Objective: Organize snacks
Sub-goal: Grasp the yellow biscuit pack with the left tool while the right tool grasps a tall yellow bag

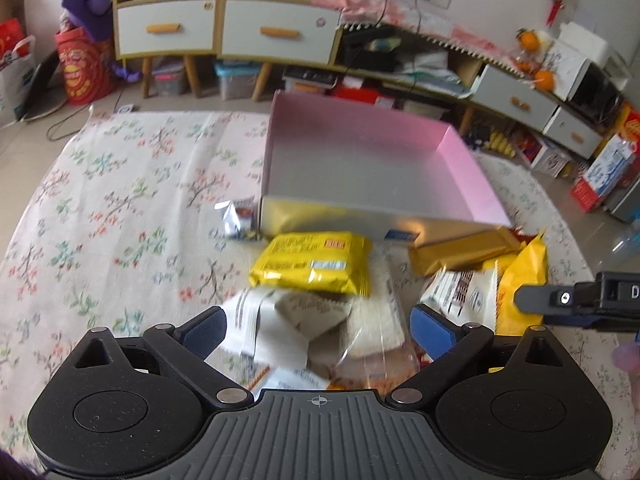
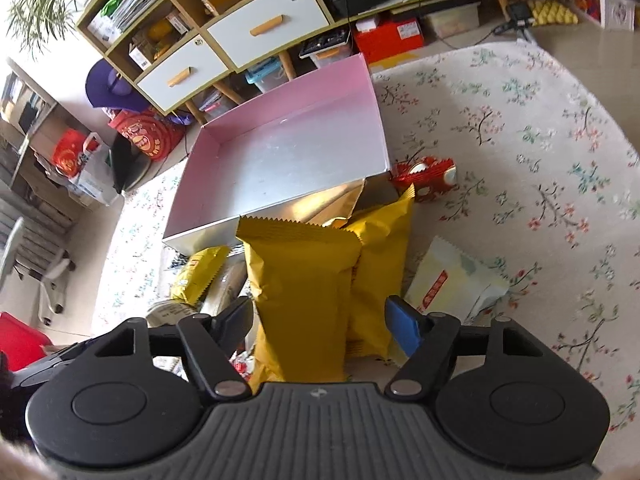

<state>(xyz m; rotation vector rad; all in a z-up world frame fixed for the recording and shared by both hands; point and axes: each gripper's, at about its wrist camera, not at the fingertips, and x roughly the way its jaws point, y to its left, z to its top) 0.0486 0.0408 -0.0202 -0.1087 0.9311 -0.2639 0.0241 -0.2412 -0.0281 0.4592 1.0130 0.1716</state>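
Observation:
An open box with pink walls and a silver floor (image 1: 360, 168) stands on the floral cloth; it holds nothing and also shows in the right wrist view (image 2: 280, 164). A heap of snack packets lies before it. My left gripper (image 1: 316, 330) is open over a white and grey packet (image 1: 288, 320), with a yellow packet (image 1: 312, 262) just beyond. My right gripper (image 2: 320, 326) is open, its fingers either side of a mustard-yellow bag (image 2: 300, 280); a second yellow bag (image 2: 380, 248) lies beside it. Whether the pads touch the bag is unclear. The right gripper's body shows at the left view's right edge (image 1: 580, 300).
A silver packet (image 1: 236, 216) lies at the box's left corner. A red packet (image 2: 428, 176) and a pale cream packet (image 2: 452, 280) lie right of the heap. A brown packet (image 1: 464, 250) leans by the box. Cabinets (image 1: 224, 28) and floor clutter stand behind the table.

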